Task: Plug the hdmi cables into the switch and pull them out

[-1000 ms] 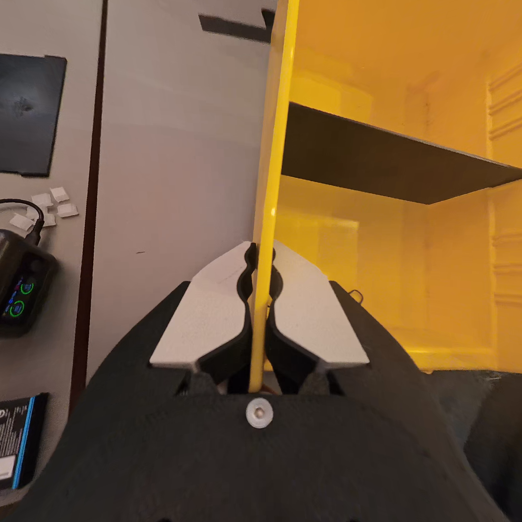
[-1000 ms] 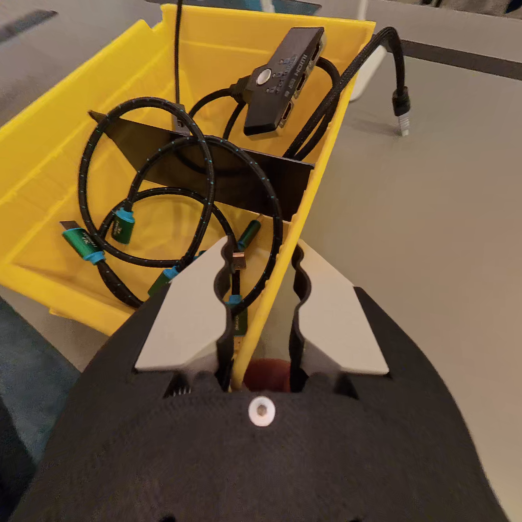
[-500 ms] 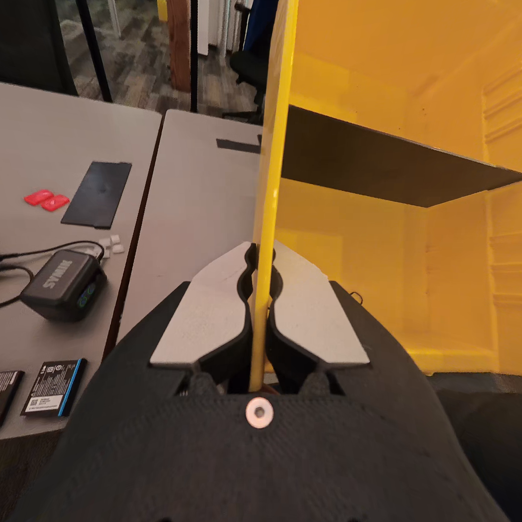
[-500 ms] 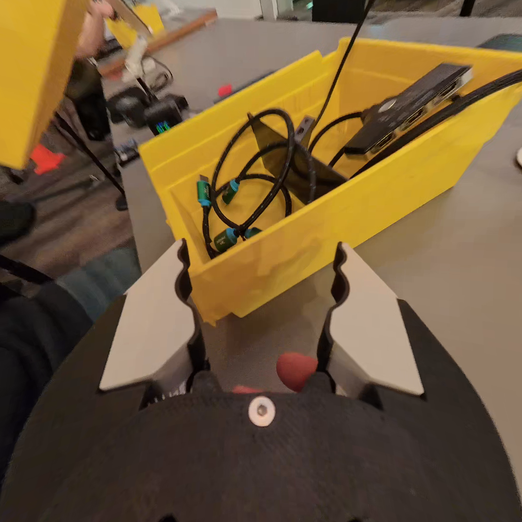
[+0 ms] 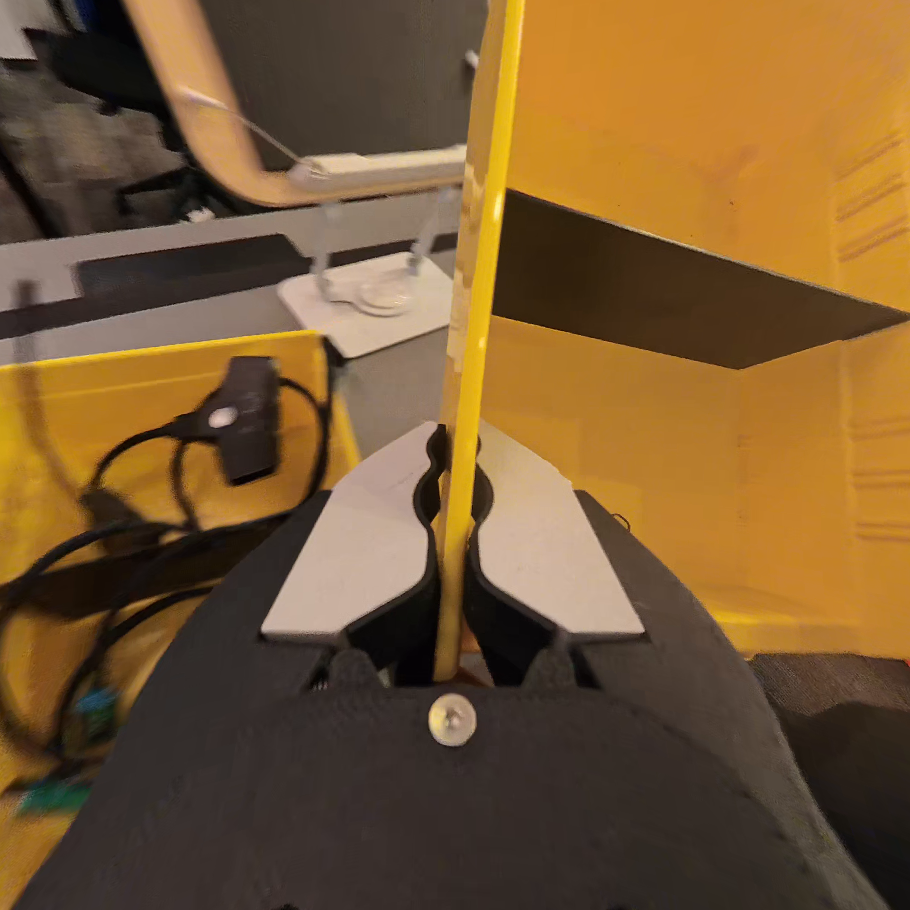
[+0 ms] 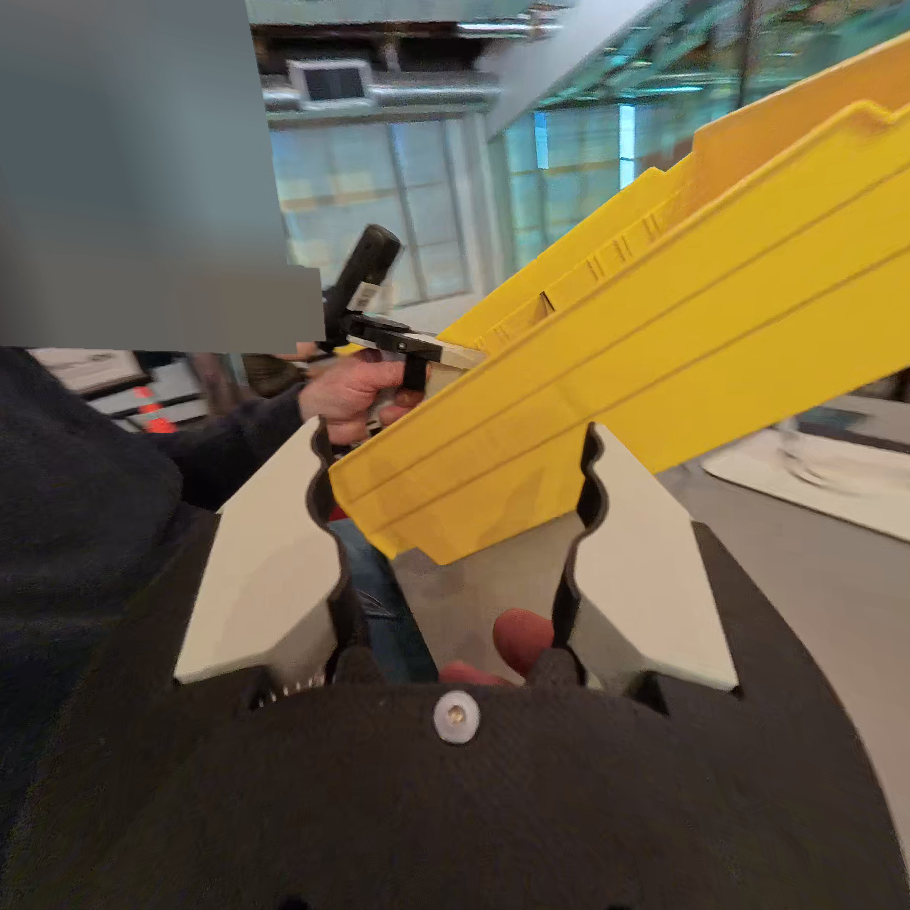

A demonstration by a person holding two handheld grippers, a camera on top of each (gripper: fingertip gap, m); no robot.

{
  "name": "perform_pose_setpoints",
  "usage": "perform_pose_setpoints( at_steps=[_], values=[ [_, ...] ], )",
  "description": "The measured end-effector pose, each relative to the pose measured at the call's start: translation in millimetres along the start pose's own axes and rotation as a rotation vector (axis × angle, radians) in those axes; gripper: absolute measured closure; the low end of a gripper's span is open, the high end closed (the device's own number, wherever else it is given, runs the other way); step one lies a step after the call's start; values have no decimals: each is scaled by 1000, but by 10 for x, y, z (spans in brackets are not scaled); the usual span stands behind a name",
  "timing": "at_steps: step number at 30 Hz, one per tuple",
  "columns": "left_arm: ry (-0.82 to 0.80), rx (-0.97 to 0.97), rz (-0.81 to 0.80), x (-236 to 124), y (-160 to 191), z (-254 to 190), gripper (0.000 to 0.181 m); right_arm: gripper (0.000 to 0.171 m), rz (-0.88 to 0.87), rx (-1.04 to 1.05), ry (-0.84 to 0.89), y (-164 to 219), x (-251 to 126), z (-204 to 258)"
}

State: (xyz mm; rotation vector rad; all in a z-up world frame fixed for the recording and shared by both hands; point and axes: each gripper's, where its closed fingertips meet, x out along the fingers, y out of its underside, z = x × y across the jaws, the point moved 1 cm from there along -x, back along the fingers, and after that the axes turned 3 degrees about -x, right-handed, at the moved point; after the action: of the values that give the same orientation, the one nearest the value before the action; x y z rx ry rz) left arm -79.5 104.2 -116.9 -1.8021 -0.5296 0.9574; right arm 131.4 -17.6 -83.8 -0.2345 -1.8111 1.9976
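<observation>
My left gripper (image 5: 460, 433) is shut on the side wall of an empty yellow bin (image 5: 485, 246) that has a black divider (image 5: 665, 290). It holds the bin lifted. Down to its left stands a second yellow bin (image 5: 147, 379) with the black hdmi switch (image 5: 248, 423) and coiled black hdmi cables (image 5: 98, 541) with green plugs (image 5: 93, 704). My right gripper (image 6: 453, 433) is open and empty. In the right wrist view the lifted bin (image 6: 640, 369) hangs tilted just beyond its fingertips, clamped by the left gripper (image 6: 463, 357) in a person's hand (image 6: 344, 399).
A white stand base (image 5: 374, 315) sits on the grey table behind the bins, and it also shows in the right wrist view (image 6: 812, 482). The person's dark sleeve (image 6: 98, 468) fills the left of the right wrist view. The grey table (image 6: 812, 615) stretches to the right. One gripper's finger ends stand about 25 cm off the other's.
My right gripper opened, let go of the cable bin's wall and swung left to face the lifted bin. My left gripper swung the empty bin round toward the cable bin.
</observation>
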Motion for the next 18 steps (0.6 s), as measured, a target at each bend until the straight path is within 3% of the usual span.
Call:
perform_pose_setpoints(
  at_steps=[3, 5, 8, 11, 15, 18],
  values=[
    [79, 30, 83, 583, 165, -485, 176, 59, 77, -57, 200, 193, -263, -102],
    [112, 46, 124, 901, 289, -717, 177, 42, 113, -72, 332, 316, -421, -206],
    [180, 19, 175, 1294, 499, -904, 176, 65, 161, -84, 494, 534, -709, -458],
    [170, 17, 262, 1558, 802, -1028, 175, 65, 206, 0, 594, 749, -911, -740],
    [192, -56, 359, 1724, 1113, -1091, 171, 73, 278, 47, 637, 920, -1036, -1002],
    [242, -122, 388, 1732, 1208, -1147, 157, 87, 339, 69, 663, 979, -1128, -1170]
  ],
)
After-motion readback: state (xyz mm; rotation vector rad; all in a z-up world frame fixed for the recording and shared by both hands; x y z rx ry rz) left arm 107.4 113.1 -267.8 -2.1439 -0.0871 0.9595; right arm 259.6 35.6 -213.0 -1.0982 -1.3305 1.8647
